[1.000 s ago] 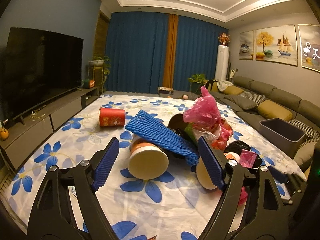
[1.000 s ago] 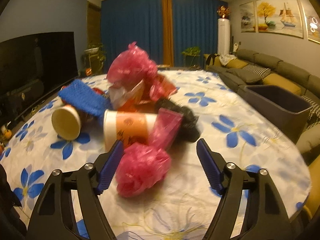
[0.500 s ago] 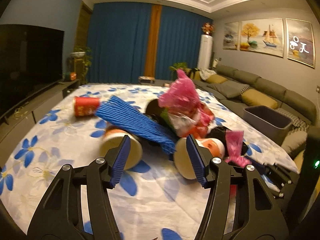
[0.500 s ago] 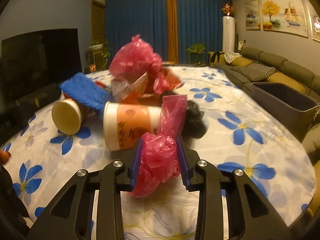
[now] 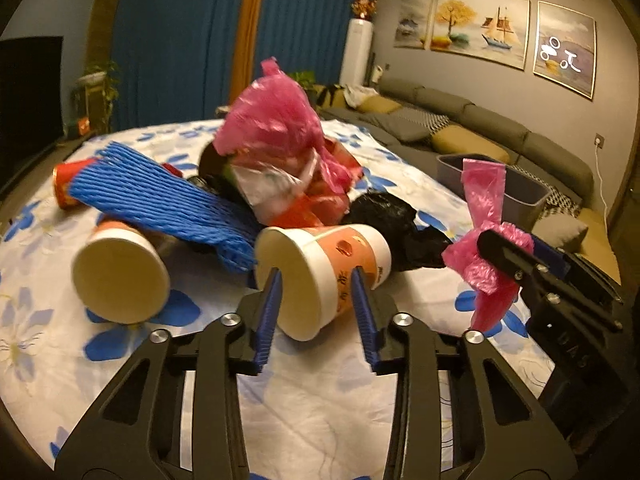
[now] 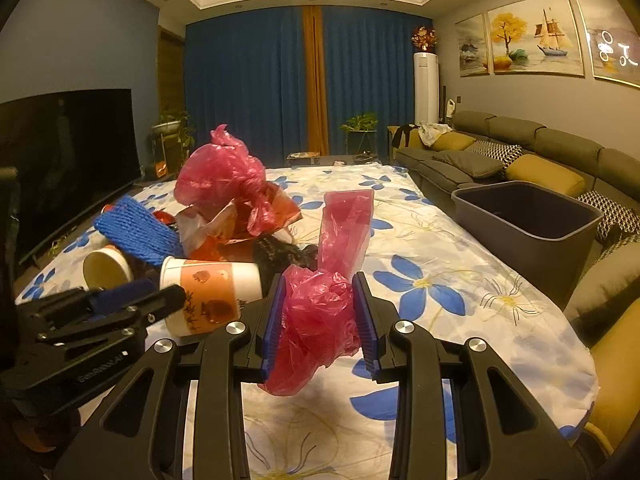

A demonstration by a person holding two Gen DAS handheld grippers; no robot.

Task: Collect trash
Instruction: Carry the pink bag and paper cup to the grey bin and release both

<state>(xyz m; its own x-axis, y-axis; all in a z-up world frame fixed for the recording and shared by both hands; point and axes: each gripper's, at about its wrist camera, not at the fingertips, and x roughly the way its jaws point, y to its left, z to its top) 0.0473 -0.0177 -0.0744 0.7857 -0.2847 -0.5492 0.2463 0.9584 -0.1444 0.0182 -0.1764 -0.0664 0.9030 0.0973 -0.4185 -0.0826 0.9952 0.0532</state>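
Between the blue pads of the left gripper (image 5: 316, 292) lies an orange-and-white paper cup (image 5: 320, 276) on its side, open mouth toward the camera; the jaws have just been closing and now sit against its rim on both sides. Just left of that gripper a second paper cup (image 5: 120, 276) lies tipped over, with a sheet of blue foam netting (image 5: 160, 204) draped over it. Behind the held cup sit a black bag (image 5: 392, 228) and a heap of wrappers topped by a pink plastic bag (image 5: 276, 124).

To the right, the right gripper (image 6: 320, 312) is clamped on a crumpled pink bag (image 6: 320, 312), narrowly parted around it, the bag's loose end sticking up above the pads and its bottom hanging clear of the flowered tabletop (image 6: 460, 292). Farther right of this gripper, beyond the tabletop's edge, stands a grey bin (image 6: 520, 232) in front of the sofa (image 6: 540, 160).
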